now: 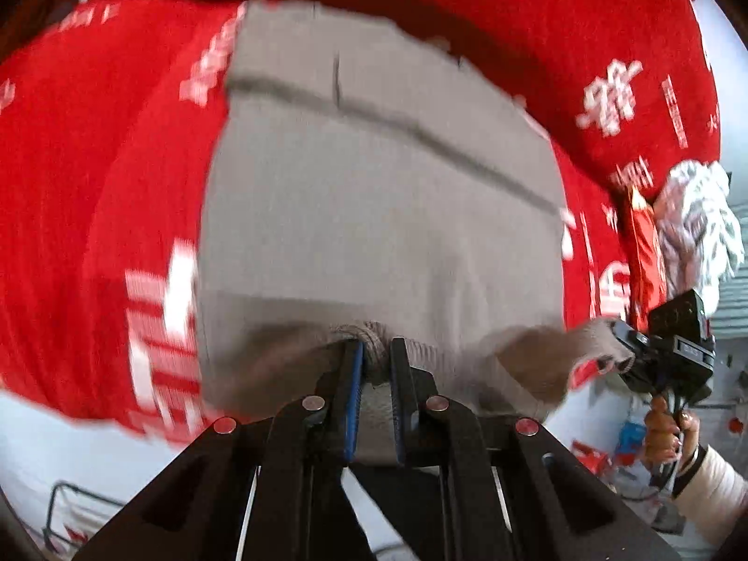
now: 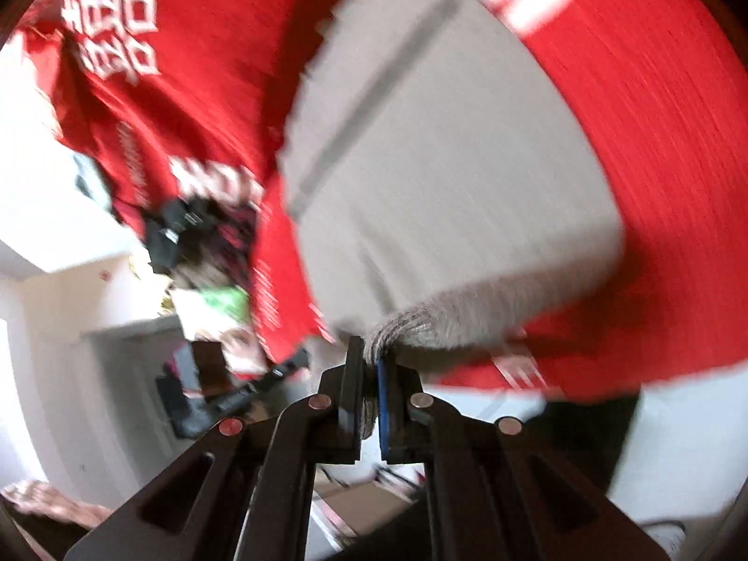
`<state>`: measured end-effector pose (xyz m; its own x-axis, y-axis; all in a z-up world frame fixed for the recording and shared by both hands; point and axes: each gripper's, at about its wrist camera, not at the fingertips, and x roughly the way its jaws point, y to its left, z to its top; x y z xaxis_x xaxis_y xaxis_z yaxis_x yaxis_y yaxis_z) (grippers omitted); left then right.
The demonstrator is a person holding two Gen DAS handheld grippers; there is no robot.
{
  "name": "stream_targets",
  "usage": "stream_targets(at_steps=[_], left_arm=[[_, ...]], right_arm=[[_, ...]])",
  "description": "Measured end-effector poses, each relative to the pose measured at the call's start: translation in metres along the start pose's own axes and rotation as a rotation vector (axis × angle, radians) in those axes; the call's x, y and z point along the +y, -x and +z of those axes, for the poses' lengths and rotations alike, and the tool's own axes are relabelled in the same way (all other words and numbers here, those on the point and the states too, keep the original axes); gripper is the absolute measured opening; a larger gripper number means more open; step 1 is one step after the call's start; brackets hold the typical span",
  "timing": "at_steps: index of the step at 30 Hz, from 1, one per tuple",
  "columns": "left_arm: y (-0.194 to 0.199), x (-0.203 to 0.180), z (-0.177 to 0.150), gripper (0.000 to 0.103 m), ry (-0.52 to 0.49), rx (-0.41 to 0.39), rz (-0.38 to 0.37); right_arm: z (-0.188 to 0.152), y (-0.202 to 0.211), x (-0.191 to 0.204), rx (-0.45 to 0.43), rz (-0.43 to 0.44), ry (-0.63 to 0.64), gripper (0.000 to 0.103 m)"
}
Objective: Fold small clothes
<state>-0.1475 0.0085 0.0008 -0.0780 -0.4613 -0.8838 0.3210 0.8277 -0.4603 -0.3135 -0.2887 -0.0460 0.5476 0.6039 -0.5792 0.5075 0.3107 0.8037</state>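
Observation:
A small grey knitted garment (image 1: 374, 196) lies spread on a red cloth with white lettering (image 1: 93, 163). My left gripper (image 1: 375, 348) is shut on the garment's near ribbed edge. My right gripper (image 2: 372, 350) is shut on another part of that ribbed edge (image 2: 411, 322), at the garment's right corner. In the left wrist view the right gripper (image 1: 622, 364) shows at the right, holding that corner, with the person's hand on its handle. The garment also fills the right wrist view (image 2: 444, 187), which is blurred by motion.
A white and grey bundle of cloth (image 1: 701, 219) lies at the red cloth's right edge beside a red packet (image 1: 643, 243). The table's near edge drops to a light floor (image 1: 70, 444) with scattered items. A dark device (image 2: 187, 233) shows at the left of the right wrist view.

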Motion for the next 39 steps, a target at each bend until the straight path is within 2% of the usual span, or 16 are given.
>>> stream_targets(at_steps=[5, 7, 11, 13, 17, 22, 23, 25, 26, 27, 28, 29, 30, 35, 37, 39], left_arm=[[-0.001, 0.009, 0.064, 0.013, 0.008, -0.087, 0.094], [0.004, 0.019, 0.078, 0.013, 0.017, -0.111, 0.142], [0.006, 0.031, 0.098, 0.014, 0.051, -0.094, 0.201], [0.004, 0.040, 0.098, 0.014, 0.049, -0.064, 0.212], [-0.020, 0.042, 0.087, 0.014, -0.012, 0.054, 0.234], [-0.049, 0.035, 0.066, 0.014, -0.104, 0.170, 0.273], [-0.052, 0.036, 0.064, 0.014, -0.104, 0.184, 0.273], [-0.052, 0.039, 0.061, 0.014, -0.096, 0.184, 0.277], [-0.051, 0.040, 0.061, 0.022, -0.087, 0.176, 0.283], [-0.048, 0.041, 0.061, 0.039, -0.074, 0.167, 0.282], [-0.046, 0.042, 0.062, 0.088, -0.060, 0.151, 0.291], [-0.041, 0.041, 0.062, 0.102, -0.056, 0.123, 0.315], [-0.036, 0.038, 0.062, 0.102, -0.072, 0.091, 0.325], [-0.042, 0.034, 0.063, 0.102, -0.118, 0.103, 0.357], [-0.050, 0.035, 0.065, 0.101, -0.118, 0.119, 0.341], [-0.058, 0.038, 0.065, 0.087, -0.121, 0.137, 0.327]], right_arm=[[0.070, -0.001, 0.014, -0.052, 0.010, -0.001, 0.005], [0.090, -0.007, 0.016, -0.058, -0.002, -0.019, 0.005], [0.118, -0.016, 0.009, -0.057, -0.044, -0.063, 0.005], [0.125, -0.022, 0.007, -0.055, -0.064, -0.092, 0.005], [0.133, -0.022, 0.001, -0.028, -0.112, -0.097, 0.009], [0.139, -0.018, 0.020, 0.017, -0.272, 0.030, 0.011], [0.139, -0.019, 0.024, 0.023, -0.297, 0.054, 0.014], [0.140, -0.020, 0.033, 0.037, -0.355, 0.112, 0.052], [0.140, -0.021, 0.035, 0.039, -0.365, 0.128, 0.058], [0.140, -0.023, 0.038, 0.042, -0.379, 0.146, 0.059], [0.141, -0.025, 0.041, 0.045, -0.391, 0.162, 0.059], [0.141, -0.028, 0.043, 0.047, -0.403, 0.177, 0.059], [0.141, -0.030, 0.044, 0.048, -0.413, 0.188, 0.059], [0.142, -0.043, 0.053, 0.058, -0.465, 0.250, 0.059], [0.142, -0.049, 0.057, 0.065, -0.501, 0.289, 0.059], [0.142, -0.053, 0.060, 0.074, -0.533, 0.323, 0.059]])
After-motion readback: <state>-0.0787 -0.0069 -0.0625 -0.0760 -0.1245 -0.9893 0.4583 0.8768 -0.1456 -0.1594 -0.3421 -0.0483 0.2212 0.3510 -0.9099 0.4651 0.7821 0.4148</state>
